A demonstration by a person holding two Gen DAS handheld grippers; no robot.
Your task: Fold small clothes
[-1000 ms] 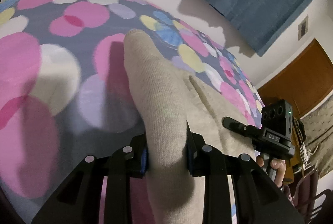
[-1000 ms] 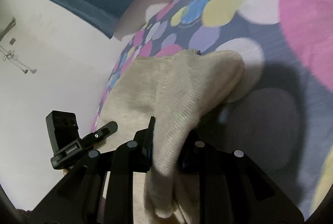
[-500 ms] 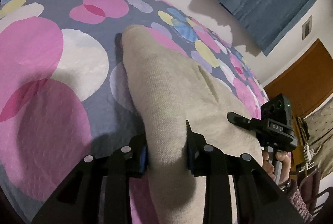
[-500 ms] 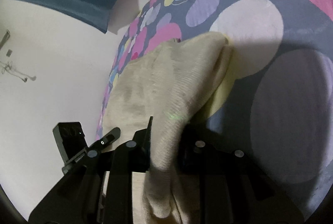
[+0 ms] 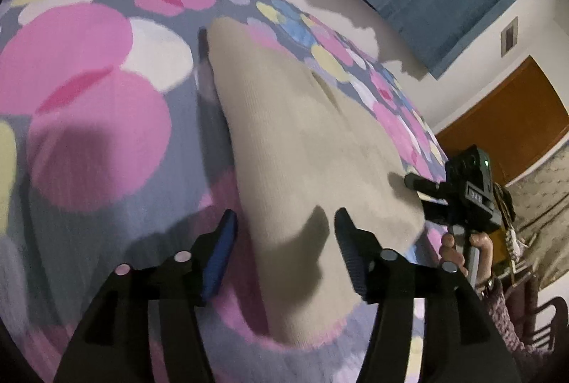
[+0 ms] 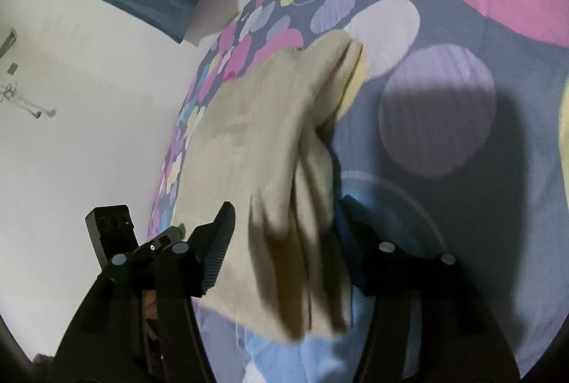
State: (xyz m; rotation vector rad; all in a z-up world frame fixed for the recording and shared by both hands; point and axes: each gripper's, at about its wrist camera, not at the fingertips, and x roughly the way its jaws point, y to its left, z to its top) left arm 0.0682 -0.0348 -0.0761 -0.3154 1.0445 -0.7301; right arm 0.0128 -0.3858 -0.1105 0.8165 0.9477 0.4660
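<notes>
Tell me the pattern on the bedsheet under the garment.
Bedsheet: grey-blue with overlapping pink, white, yellow and lilac dots; clearest in the left wrist view.

Left wrist view: looks forward past the left gripper point(image 5: 284, 237), very close above the beige garment point(image 5: 302, 141) on the dotted bedspread point(image 5: 89, 120).
Right wrist view: looks forward past the right gripper point(image 6: 284, 237), just as close.
Shared: same garment point(image 6: 256, 141), same bedspread point(image 6: 498, 98); each view shows the other gripper at its lower edge.

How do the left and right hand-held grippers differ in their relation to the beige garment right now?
The left hand-held gripper faces a flat, smooth edge of the beige garment; the right hand-held gripper faces a bunched, layered edge. Blue padding shows on the left one's left finger, on the right one's right finger. Both are open, straddling cloth on the spotted bedspread.
</notes>
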